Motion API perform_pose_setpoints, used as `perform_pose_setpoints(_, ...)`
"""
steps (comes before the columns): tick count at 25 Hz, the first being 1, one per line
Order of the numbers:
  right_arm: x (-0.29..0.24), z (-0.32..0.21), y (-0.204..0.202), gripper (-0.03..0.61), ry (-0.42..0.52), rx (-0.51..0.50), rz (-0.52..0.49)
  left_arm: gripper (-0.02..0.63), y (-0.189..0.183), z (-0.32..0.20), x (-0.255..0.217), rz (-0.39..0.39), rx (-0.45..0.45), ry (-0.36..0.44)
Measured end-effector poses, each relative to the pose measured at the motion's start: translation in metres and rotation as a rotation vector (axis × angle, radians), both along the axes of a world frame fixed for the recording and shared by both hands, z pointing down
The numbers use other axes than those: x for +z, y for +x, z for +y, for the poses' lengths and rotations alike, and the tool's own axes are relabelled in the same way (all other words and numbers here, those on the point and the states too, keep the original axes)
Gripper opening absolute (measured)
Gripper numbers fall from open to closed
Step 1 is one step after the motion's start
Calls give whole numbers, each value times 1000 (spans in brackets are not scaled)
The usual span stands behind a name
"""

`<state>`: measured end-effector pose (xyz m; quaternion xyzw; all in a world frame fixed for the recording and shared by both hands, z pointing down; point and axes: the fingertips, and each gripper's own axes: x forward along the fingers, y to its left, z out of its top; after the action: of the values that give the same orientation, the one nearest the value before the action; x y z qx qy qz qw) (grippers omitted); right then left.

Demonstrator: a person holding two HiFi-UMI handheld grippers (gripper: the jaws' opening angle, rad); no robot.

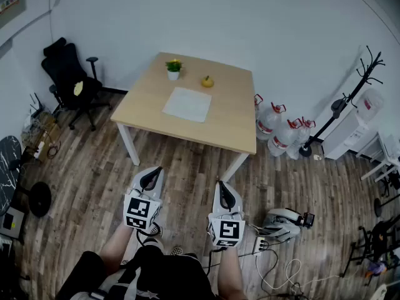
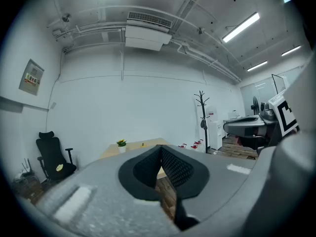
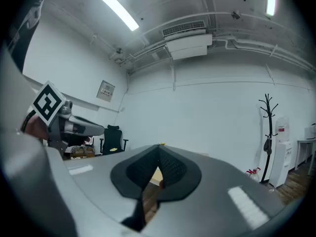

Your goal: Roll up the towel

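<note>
Head view looks steeply down on a light wooden square table [image 1: 234,127] that stands on a brown plank floor [image 1: 187,167], at 12 o'clock from the two grippers. The white towel [image 1: 187,104] lies spread flat and unrolled near the middle of the tabletop. A small green potted plant with yellow flowers [image 1: 174,69] stands at 11 o'clock from the towel, and a small round yellow object [image 1: 207,81] sits at 1 o'clock from it; both are apart from the cloth.

The left gripper [image 1: 156,169] and the right gripper [image 1: 220,184] are held side by side over the floor at 6 o'clock from the table, well apart from it and from the towel, each pointing toward the table. Left gripper view shows its black ribbed pads [image 2: 173,168] brought together at the tips with nothing between them; only floor and the table edge show through the slit below. Right gripper view shows the same: pads [image 3: 170,169] closed tip to tip, holding nothing.

A black office chair [image 1: 67,74] stands at 9 o'clock from the table, against the white wall. Clear water jugs with red caps [image 1: 275,120] are grouped on the floor at 3 o'clock from the table, and a black coat stand [image 1: 350,99] rises just beyond them.
</note>
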<state>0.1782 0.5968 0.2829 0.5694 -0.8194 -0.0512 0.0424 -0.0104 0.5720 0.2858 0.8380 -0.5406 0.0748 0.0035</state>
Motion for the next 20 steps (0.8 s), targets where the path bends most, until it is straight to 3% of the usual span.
perform_pose_setpoints(11, 9, -55, -15, 5, -19, 26, 6, 9, -23, -52, 8, -3, -10, -3)
perform_pose_setpoints(20, 22, -149, -50, 5, -45, 87, 6, 9, -52, -160, 21, 1, 52, -35)
